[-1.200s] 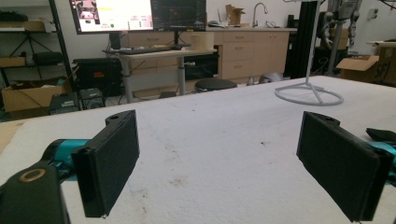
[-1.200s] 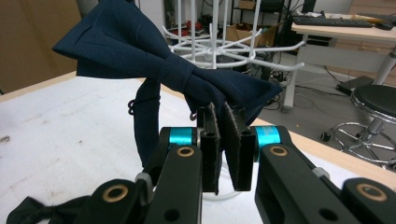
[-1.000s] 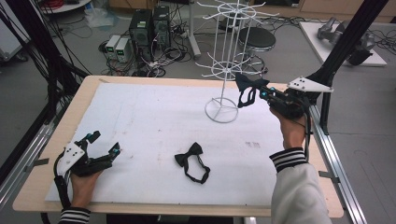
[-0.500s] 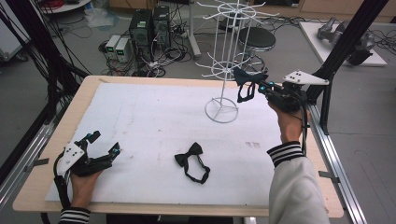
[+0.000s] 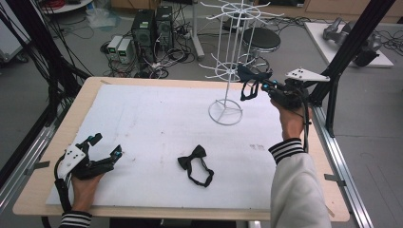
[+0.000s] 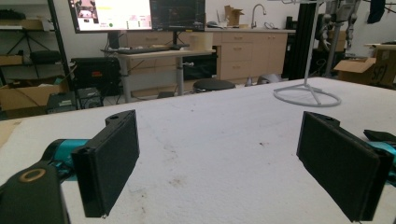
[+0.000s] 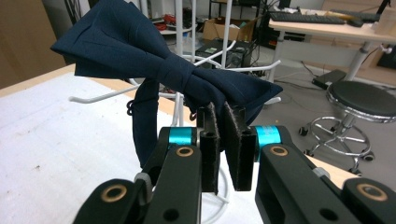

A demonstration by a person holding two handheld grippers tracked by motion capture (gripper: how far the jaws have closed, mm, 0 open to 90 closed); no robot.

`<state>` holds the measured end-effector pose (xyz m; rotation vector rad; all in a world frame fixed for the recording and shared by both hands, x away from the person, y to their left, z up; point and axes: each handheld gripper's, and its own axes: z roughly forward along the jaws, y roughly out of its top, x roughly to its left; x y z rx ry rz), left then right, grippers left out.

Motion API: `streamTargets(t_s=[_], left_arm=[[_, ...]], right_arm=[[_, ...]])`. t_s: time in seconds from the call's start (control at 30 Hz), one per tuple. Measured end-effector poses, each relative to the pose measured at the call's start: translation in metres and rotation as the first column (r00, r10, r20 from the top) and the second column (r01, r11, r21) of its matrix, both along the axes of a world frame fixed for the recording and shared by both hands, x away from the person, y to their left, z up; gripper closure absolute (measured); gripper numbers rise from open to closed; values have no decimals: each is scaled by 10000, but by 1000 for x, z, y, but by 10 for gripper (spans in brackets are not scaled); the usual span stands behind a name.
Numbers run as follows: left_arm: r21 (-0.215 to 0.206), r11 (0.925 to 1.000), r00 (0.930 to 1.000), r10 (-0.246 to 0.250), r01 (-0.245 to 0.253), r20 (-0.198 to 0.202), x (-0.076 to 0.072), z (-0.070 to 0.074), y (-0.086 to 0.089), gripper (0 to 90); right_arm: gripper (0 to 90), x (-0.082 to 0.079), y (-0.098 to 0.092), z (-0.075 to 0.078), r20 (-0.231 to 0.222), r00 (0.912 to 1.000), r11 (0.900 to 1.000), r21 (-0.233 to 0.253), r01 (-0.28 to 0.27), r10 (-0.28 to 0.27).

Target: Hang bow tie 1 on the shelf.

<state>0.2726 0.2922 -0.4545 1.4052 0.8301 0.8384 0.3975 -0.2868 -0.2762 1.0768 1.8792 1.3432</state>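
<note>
Right gripper view: right gripper clamps navy fabric bow tie beside white wire rack.
Soft, light, floppy; grip the centre knot. Left gripper jaws apart.

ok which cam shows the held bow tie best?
The right gripper view: the navy bow tie sits large and close, pinched in the right tongs, its strap hanging beside the white wire rack. The high view has it small and dark by the rack.

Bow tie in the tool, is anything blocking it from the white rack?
Nothing visible blocks it. The right tool holds the bow tie right beside the rack's wire hooks, with open air between.
</note>
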Motion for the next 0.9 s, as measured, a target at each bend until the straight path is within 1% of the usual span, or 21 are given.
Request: streamTargets(t_s=[0.03,0.2,0.43,0.6,0.9], left_arm=[[9,10000,10000,-7,7,11,0,0,0,135],[6,10000,10000,-10,10,24,0,0,0,134],[-2,10000,10000,-18,18,26,0,0,0,134],[0,10000,10000,-13,13,32,0,0,0,134],[-8,10000,10000,-9,9,22,0,0,0,135]], right_arm=[[849,2,1,-2,-112,9999,10000,-36,60,-60],[848,4,1,-3,-12,9999,9998,-93,152,-152],[847,7,5,-5,-126,9996,9993,-260,268,-271],[843,9,8,-8,-295,9991,9993,-235,287,-294],[820,11,7,-9,-334,9985,9988,-232,431,-439]])
